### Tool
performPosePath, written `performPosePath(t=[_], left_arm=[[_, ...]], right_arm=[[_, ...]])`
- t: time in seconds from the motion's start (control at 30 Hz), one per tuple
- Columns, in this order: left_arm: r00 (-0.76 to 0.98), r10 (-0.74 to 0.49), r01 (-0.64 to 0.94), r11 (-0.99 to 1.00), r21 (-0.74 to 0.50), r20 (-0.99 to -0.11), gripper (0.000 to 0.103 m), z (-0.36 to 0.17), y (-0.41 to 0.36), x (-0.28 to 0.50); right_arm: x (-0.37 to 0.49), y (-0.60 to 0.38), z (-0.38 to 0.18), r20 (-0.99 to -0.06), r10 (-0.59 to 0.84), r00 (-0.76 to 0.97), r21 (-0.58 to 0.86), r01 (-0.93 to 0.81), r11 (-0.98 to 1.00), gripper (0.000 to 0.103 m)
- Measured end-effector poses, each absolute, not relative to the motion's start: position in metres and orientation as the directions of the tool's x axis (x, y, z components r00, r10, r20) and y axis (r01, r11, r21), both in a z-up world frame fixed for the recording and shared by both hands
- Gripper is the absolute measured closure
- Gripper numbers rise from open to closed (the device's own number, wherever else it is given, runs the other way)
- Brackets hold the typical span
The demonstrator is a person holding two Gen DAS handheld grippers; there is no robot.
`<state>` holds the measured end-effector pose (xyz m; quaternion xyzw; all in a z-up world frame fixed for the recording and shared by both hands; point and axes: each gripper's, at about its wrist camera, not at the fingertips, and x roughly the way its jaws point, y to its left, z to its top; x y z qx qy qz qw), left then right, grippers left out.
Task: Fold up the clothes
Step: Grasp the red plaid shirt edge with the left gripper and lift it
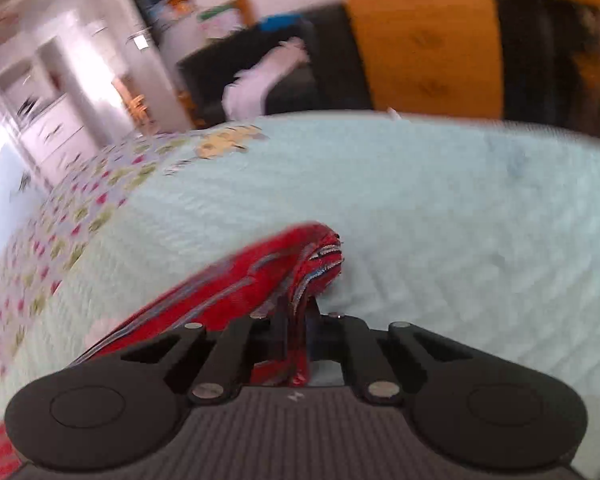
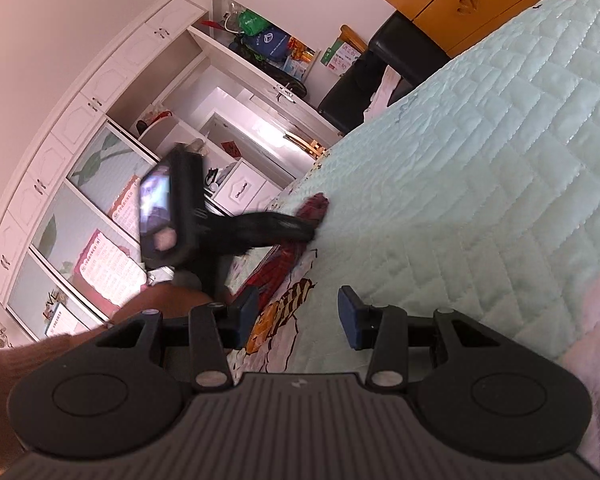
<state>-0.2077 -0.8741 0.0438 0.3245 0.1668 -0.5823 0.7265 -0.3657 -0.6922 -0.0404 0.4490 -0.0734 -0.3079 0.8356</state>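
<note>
A wide bed covered with a pale mint quilted bedspread (image 2: pixel 480 168) fills the room's near part; white built-in cupboards (image 2: pixel 100 128) line the far wall, and an orange wooden dresser (image 1: pixel 424 36) stands past the bed's far edge beside a black leather chair (image 1: pixel 292 64). A red patterned garment (image 1: pixel 236 288) lies bunched near the bed's left edge, one fold lifted. The left gripper (image 1: pixel 298 320) is clamped tight on that fold. The right gripper (image 2: pixel 298 316) stands half open over bare bedspread, holding nothing, with broad clear quilt toward the right edge.
</note>
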Motion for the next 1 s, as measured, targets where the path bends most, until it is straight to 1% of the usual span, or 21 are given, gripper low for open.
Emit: performPosePath(t=[0.13,0.23,0.27,0.33,0.37,0.4,0.47,0.5,0.53,0.57,0.6,0.67,0.7,0.77,0.83,0.9,1.0], left_arm=[[0.223,-0.818,0.974,0.175,0.14,-0.531,0.097,0.106,-0.828,-0.171],[0.225,-0.859,0.974,0.213,0.078,-0.461,0.097,0.154,-0.782,-0.13],[0.222,-0.865,0.973,0.226,0.045,-0.45,0.097,0.169,-0.763,-0.113],[0.214,-0.876,0.969,0.245,-0.018,-0.433,0.097,0.198,-0.726,-0.081],[0.214,-0.878,0.966,0.256,-0.044,-0.427,0.097,0.211,-0.708,-0.064],[0.211,-0.88,0.962,0.263,-0.068,-0.426,0.097,0.223,-0.691,-0.049],[0.208,-0.88,0.958,0.272,-0.093,-0.427,0.097,0.242,-0.661,-0.03],[0.209,-0.88,0.956,0.276,-0.099,-0.427,0.097,0.251,-0.647,-0.023],[0.211,-0.879,0.954,0.28,-0.105,-0.427,0.097,0.259,-0.634,-0.016],[0.212,-0.879,0.953,0.284,-0.111,-0.428,0.097,0.267,-0.621,-0.01],[0.213,-0.878,0.951,0.288,-0.117,-0.428,0.097,0.276,-0.607,-0.003],[0.217,-0.881,0.945,0.298,-0.137,-0.421,0.097,0.286,-0.586,0.007],[0.222,-0.88,0.941,0.307,-0.145,-0.419,0.097,0.288,-0.577,0.013],[0.225,-0.879,0.932,0.32,-0.169,-0.42,0.097,0.29,-0.563,0.021],[0.226,-0.876,0.925,0.33,-0.188,-0.426,0.097,0.291,-0.551,0.031],[0.224,-0.873,0.921,0.334,-0.199,-0.433,0.097,0.292,-0.541,0.037],[0.22,-0.877,0.907,0.346,-0.242,-0.428,0.097,0.296,-0.525,0.052]], right_arm=[[-0.363,-0.692,-0.039,-0.175,-0.577,0.798,0.783,0.468,0.41,0.059],[-0.362,-0.694,-0.036,-0.191,-0.568,0.801,0.781,0.475,0.406,0.059],[-0.361,-0.694,-0.033,-0.209,-0.559,0.802,0.774,0.485,0.407,0.058],[-0.355,-0.693,-0.022,-0.276,-0.512,0.813,0.751,0.515,0.414,0.057],[-0.351,-0.69,-0.014,-0.32,-0.452,0.833,0.751,0.514,0.416,0.056],[-0.347,-0.681,-0.006,-0.33,-0.368,0.869,0.781,0.471,0.411,0.056],[-0.344,-0.648,0.011,-0.259,-0.197,0.945,0.867,0.318,0.383,0.056],[-0.34,-0.626,0.022,-0.225,-0.12,0.967,0.883,0.254,0.393,0.056],[-0.335,-0.601,0.034,-0.216,-0.038,0.976,0.88,0.212,0.426,0.057],[-0.329,-0.579,0.042,-0.237,0.025,0.971,0.863,0.199,0.465,0.056],[-0.322,-0.561,0.046,-0.28,0.065,0.958,0.841,0.212,0.498,0.056],[-0.301,-0.533,0.04,-0.399,0.123,0.909,0.795,0.276,0.539,0.056],[-0.289,-0.523,0.035,-0.447,0.141,0.883,0.774,0.304,0.555,0.056],[-0.263,-0.512,0.026,-0.502,0.134,0.855,0.741,0.345,0.577,0.056],[-0.24,-0.511,0.021,-0.51,0.101,0.854,0.728,0.366,0.58,0.055],[-0.215,-0.51,0.017,-0.514,0.072,0.855,0.717,0.383,0.582,0.047],[-0.178,-0.515,0.013,-0.51,0.062,0.858,0.723,0.389,0.57,0.041]])
